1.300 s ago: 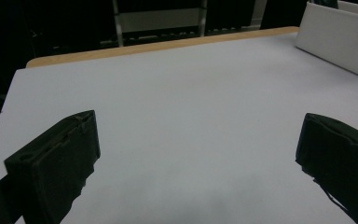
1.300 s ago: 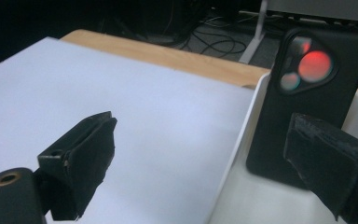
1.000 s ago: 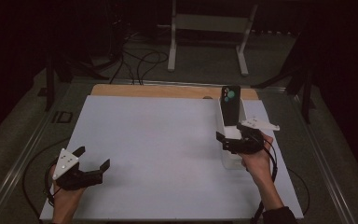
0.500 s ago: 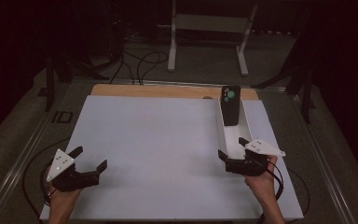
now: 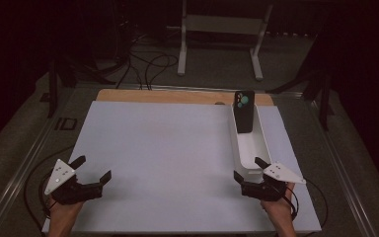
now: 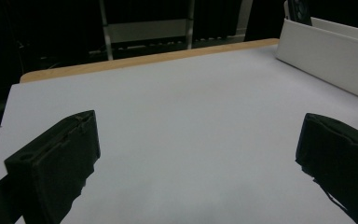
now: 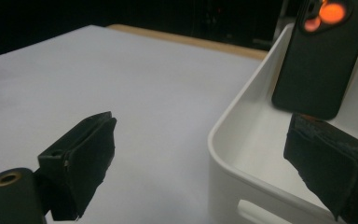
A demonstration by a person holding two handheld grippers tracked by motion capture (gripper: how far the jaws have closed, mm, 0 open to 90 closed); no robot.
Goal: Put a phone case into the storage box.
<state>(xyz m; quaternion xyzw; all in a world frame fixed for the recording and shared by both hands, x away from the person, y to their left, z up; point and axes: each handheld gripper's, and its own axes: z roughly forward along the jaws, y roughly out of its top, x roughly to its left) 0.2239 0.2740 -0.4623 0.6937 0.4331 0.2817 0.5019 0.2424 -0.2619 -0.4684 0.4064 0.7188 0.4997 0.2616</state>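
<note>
A long white tray (image 5: 264,143) lies on the right side of the white table top. A dark phone (image 5: 244,111) leans upright in the tray's far end, its camera side facing me. In the right gripper view the phone (image 7: 321,56) stands inside the tray (image 7: 242,116), behind one jaw. My right gripper (image 5: 250,171) is open just in front of the tray's near end, holding nothing. My left gripper (image 5: 93,169) is open near the front left corner of the table, also holding nothing. The left gripper view has the tray (image 6: 326,51) far off at upper right.
A wooden strip (image 5: 177,96) runs along the table's far edge. Beyond it stand a white metal frame (image 5: 222,34) and cables on the dark floor. A black stand (image 5: 56,84) is at the table's far left, another (image 5: 323,94) at far right.
My right gripper has drawn back toward me from beside the tray's middle to just in front of its near end. My left gripper has drifted slightly nearer. The phone stays in the tray.
</note>
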